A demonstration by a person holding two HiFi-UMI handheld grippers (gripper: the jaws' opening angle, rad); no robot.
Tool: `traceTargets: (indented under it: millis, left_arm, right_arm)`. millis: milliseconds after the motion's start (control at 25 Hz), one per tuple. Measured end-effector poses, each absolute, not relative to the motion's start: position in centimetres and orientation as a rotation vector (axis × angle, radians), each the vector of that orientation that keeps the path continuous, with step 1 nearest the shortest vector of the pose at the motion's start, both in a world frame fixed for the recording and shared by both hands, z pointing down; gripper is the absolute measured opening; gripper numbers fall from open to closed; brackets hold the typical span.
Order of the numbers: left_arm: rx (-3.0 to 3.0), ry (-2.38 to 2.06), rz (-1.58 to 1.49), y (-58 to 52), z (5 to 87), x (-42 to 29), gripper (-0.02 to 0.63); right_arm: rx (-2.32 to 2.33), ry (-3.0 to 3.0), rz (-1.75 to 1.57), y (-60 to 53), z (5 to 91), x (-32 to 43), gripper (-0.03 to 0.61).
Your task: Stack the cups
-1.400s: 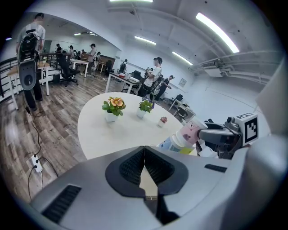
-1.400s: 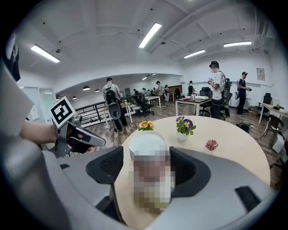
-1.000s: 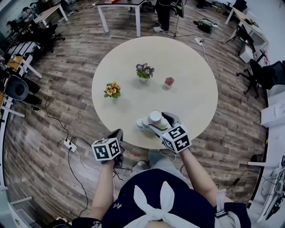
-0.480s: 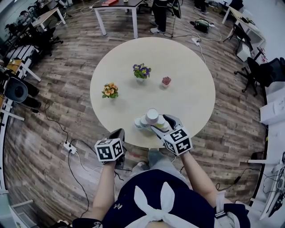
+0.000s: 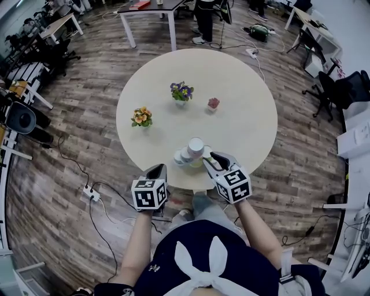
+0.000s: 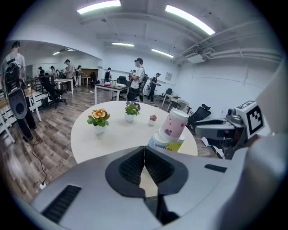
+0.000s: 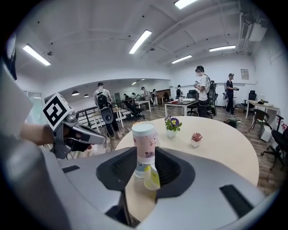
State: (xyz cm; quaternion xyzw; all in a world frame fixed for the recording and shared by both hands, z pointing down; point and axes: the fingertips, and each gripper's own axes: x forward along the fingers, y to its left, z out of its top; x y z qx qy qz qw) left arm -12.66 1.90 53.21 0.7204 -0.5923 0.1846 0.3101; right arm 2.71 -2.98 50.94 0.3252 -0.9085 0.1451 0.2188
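Round beige counter [image 5: 243, 115] on wood-plank floor [image 5: 69, 133]. On counter, well apart: orange-flower pot [image 5: 141, 117], purple-flower pot [image 5: 181, 92], small red plant [image 5: 213, 104]. Power strip [image 5: 88, 192] on floor. White desk [image 5: 147, 8] beyond.

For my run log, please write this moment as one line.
cup stack: near table edge | left tool: shut, empty | right tool: just been closing, empty
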Motion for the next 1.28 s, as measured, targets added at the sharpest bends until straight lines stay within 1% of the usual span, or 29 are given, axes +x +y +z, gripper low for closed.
traceTargets:
  millis: [120, 320, 360, 720, 1280]
  left_arm:
    - [1.932, -1.56, 0.489, 1.9, 52.6, -11.9, 0.021]
    - [1.974, -1.554, 0.476, 2.1, 51.8, -10.8, 0.021]
    - [1.983, -1.555, 0.472, 2.1, 51.6, -10.5, 0.021]
    - [2.073, -1.524, 0.473, 2.7, 50.2, -7.5, 0.021]
    - [2.186, -1.516, 0.476, 3.1, 48.2, -4.6, 0.021]
  right_arm:
    - [0.906, -2.52, 0.396, -2.3, 50.7, 2.7, 0.101]
    - [0.913, -2.526, 0.382, -1.2, 50.5, 2.5, 0.014]
    - [0.911, -2.527, 0.382, -1.0, 50.4, 2.5, 0.009]
    - [0.892, -2.585, 0.322, 1.1, 49.0, 1.9, 0.006]
    - [0.898, -2.613, 0.347, 2.7, 48.0, 1.5, 0.003]
